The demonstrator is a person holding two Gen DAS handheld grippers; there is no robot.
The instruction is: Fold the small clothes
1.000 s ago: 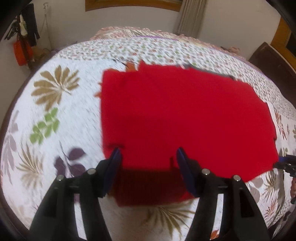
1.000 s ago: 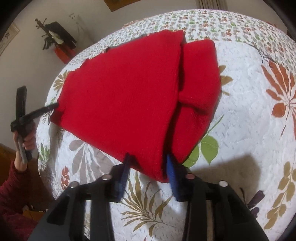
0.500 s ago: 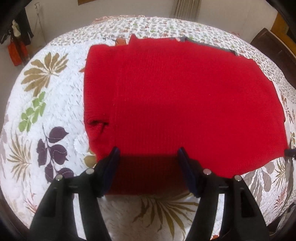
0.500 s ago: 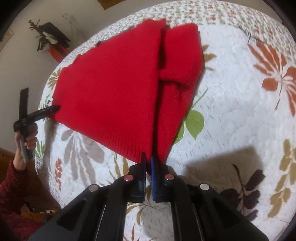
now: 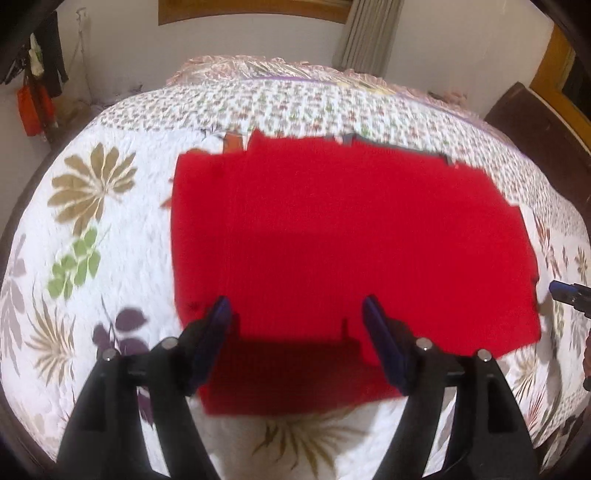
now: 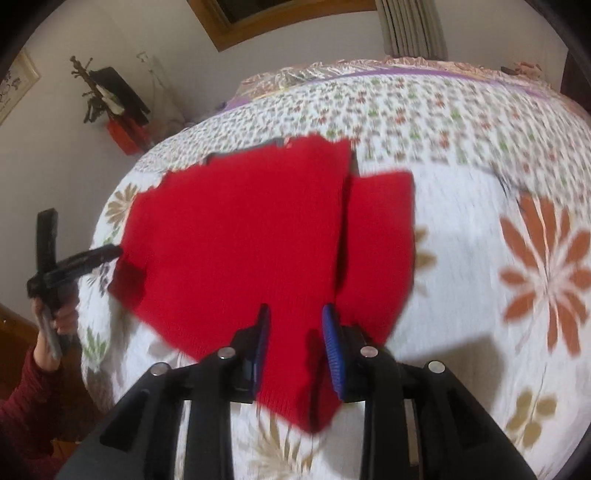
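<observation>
We see soft indoor light, motion blur across both fisheye views, bowed dark edges, and shadows falling under the gripper fingers [image 5: 219,325].

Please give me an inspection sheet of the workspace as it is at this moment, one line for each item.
Surface: bed with floral quilt.
Job's things: red knitted garment lying flat, one part folded beside it.
Clutter: nothing seen on the quilt.
Grippers: left tongs open over the near edge; right tongs open over a corner.
Cables: nothing seen.
Surroundings: curtain, coat stand, hand holding the left tool.
</observation>
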